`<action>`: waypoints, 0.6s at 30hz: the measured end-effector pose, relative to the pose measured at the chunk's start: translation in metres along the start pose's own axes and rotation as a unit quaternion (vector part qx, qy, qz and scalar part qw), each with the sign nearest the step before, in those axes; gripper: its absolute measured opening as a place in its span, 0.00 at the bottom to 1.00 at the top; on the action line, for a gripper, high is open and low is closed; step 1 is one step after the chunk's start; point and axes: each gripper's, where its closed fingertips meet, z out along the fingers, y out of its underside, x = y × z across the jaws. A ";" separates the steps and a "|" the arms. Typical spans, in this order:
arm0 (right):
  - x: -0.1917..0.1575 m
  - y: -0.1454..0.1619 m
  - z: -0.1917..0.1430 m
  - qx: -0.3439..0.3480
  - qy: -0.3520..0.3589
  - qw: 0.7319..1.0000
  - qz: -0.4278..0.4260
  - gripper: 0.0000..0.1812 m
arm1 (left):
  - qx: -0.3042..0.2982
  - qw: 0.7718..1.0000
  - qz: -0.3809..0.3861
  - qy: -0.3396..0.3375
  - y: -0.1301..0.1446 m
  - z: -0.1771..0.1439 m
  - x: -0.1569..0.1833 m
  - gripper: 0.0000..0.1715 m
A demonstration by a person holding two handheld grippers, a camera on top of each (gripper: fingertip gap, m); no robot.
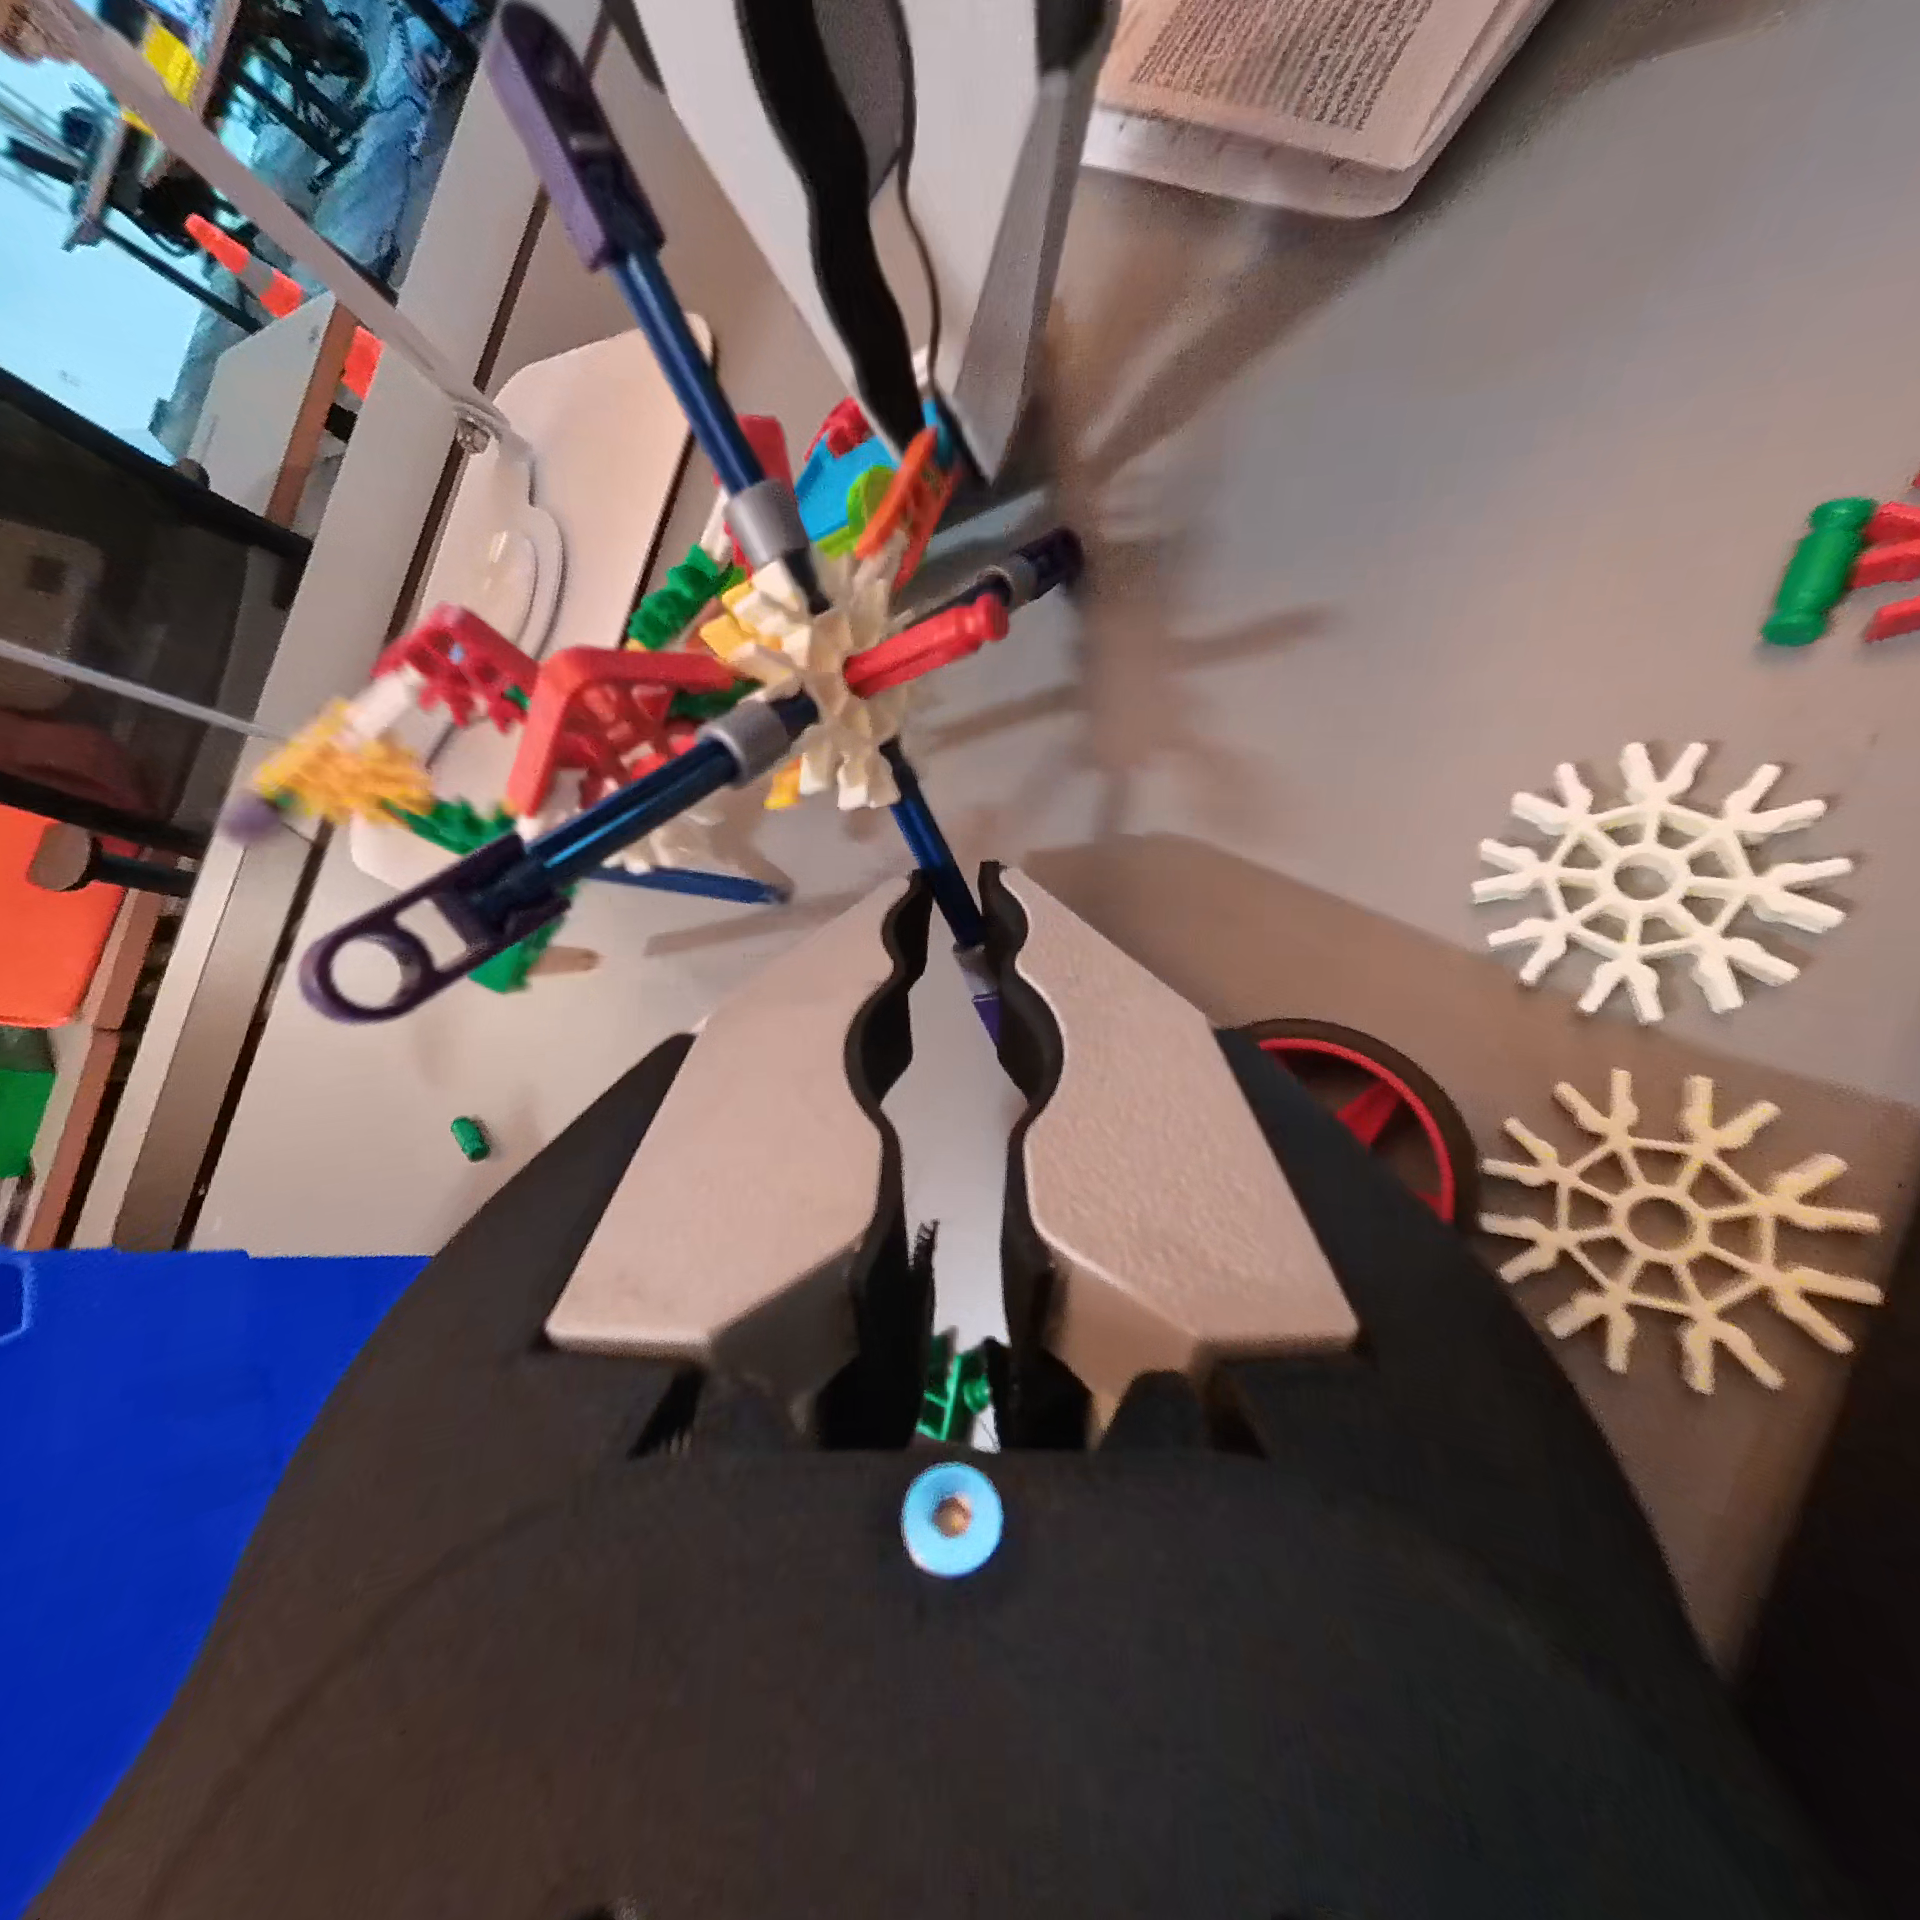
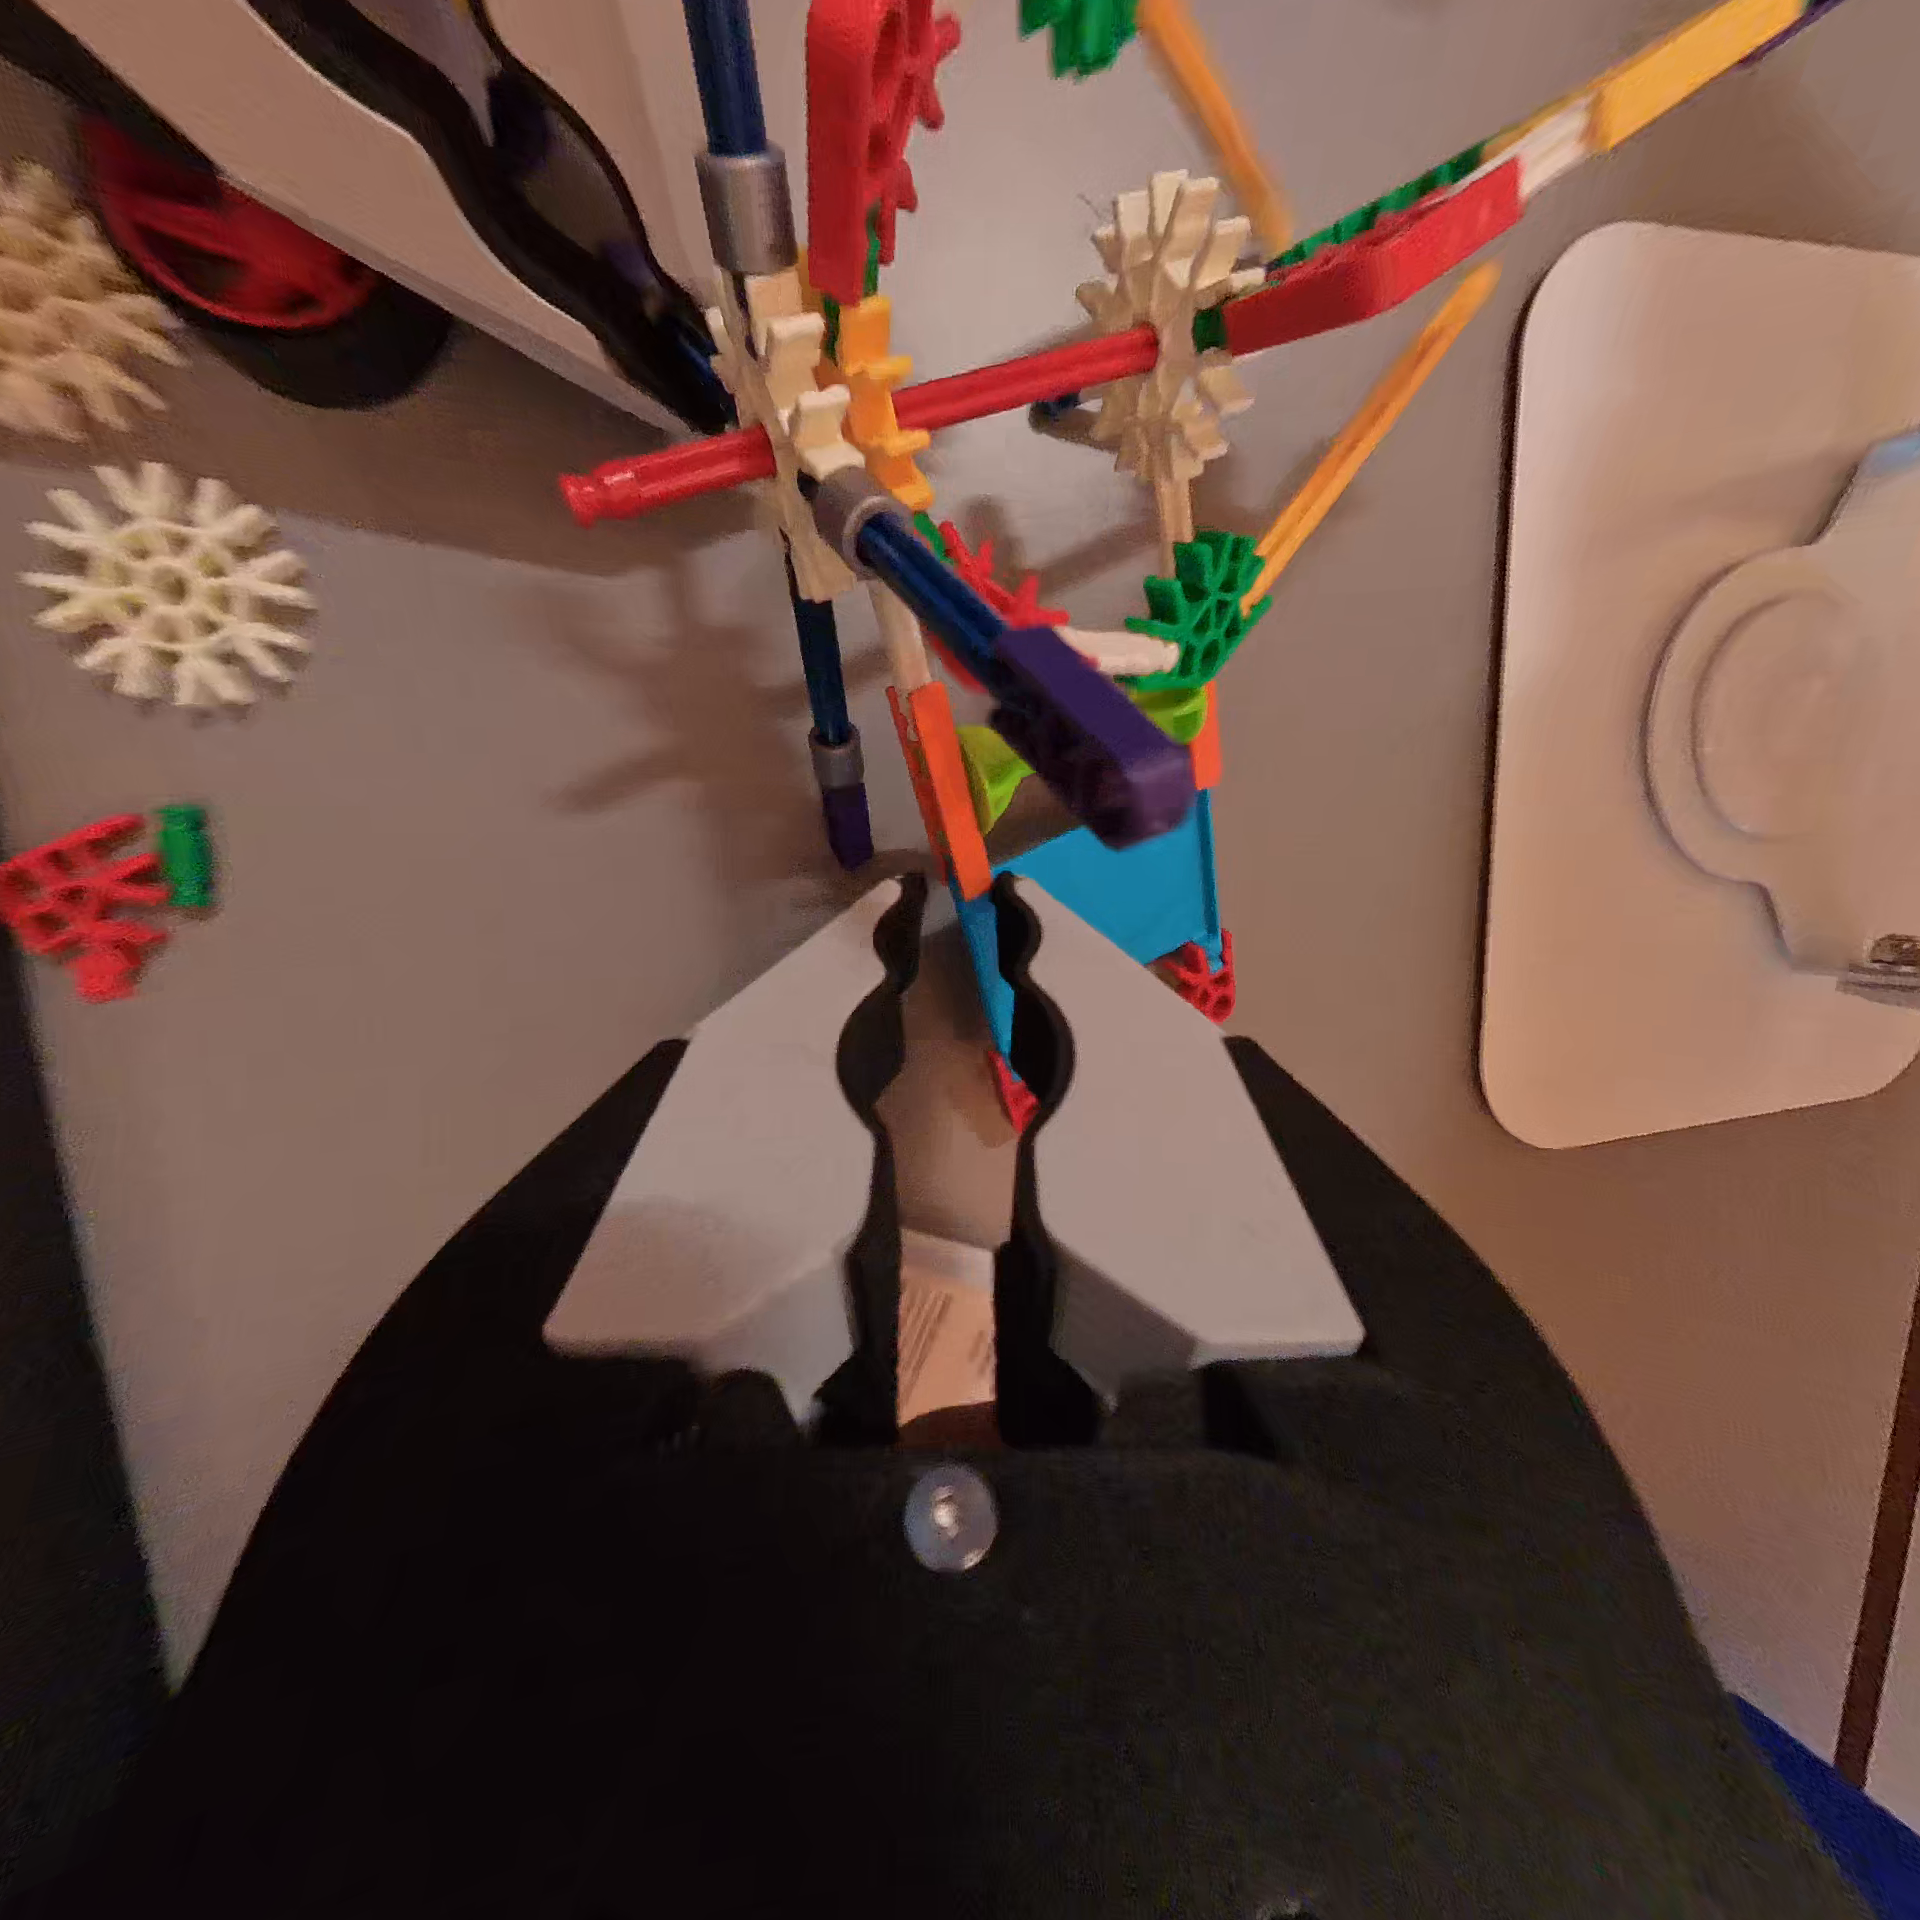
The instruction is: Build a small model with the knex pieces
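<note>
A: Where the left gripper met the plastic rod-and-connector model, what did its fingers hold?

B: They were closed on a thin, glossy blue rod ending in a purple tip. The rod ran from the wavy black inner edges of the matte grey fingers up to the model's cream snowflake-shaped hub.

A: And the right gripper?

B: Its fingers were pinched on the edge of a flat, smooth sky-blue panel at the model's near end, beside an orange strip. From the left wrist view the right gripper reached the model from the far side.

A: What else branched from that hub?

B: A ridged red rod and two more blue rods with grey sleeves, one ending in a purple loop-ended link. A red lattice connector sat just beside the hub.

A: And around the model?

B: It was held above a plain grey table. Well apart from the hub, two loose spoked snowflake connectors lay flat on it, a white one and a cream one, near a red-spoked black wheel. A green cylinder joined to red pieces lay farther off.
</note>
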 end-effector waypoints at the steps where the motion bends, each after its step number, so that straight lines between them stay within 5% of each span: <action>1: 0.004 -0.001 0.003 0.003 0.012 1.000 0.000 0.05 | -0.002 1.000 -0.003 -0.003 0.000 0.001 -0.001 0.04; 12: 0.059 0.020 0.008 -0.022 0.076 0.997 0.015 0.09 | -0.027 0.999 -0.015 -0.022 -0.028 0.039 -0.012 0.06; 18: 0.067 0.020 -0.033 0.028 0.085 0.994 0.060 0.11 | -0.041 0.998 -0.005 -0.052 -0.022 0.039 -0.025 0.17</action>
